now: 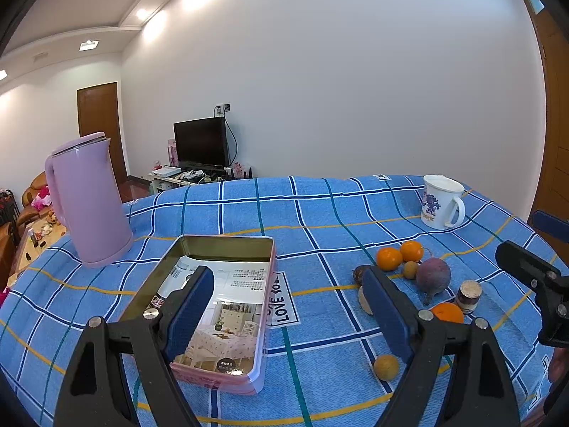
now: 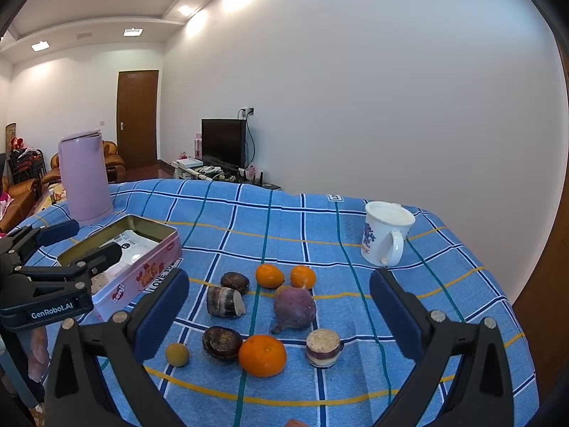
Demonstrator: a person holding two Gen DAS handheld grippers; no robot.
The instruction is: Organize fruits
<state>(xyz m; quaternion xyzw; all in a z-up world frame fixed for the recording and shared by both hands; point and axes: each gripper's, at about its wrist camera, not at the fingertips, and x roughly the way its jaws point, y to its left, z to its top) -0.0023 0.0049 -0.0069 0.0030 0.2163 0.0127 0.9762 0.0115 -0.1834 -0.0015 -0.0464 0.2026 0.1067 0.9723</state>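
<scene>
Loose fruits lie on the blue checked tablecloth: three oranges, the nearest one [image 2: 262, 355], a purple round fruit [image 2: 294, 307], dark brown ones [image 2: 222, 342], cut pieces [image 2: 323, 347] and a small yellow fruit [image 2: 177, 354]. A pink open tin box [image 1: 213, 302] with a printed sheet inside lies to their left. My left gripper [image 1: 288, 315] is open and empty, its left finger over the tin. My right gripper [image 2: 279, 315] is open and empty, hovering above the fruits. The left gripper also shows in the right wrist view [image 2: 67, 245].
A lilac kettle [image 1: 87, 199] stands at the table's far left. A white mug [image 1: 441, 201] with a blue print stands at the far right. The table edge runs behind them, with a TV and a sofa beyond.
</scene>
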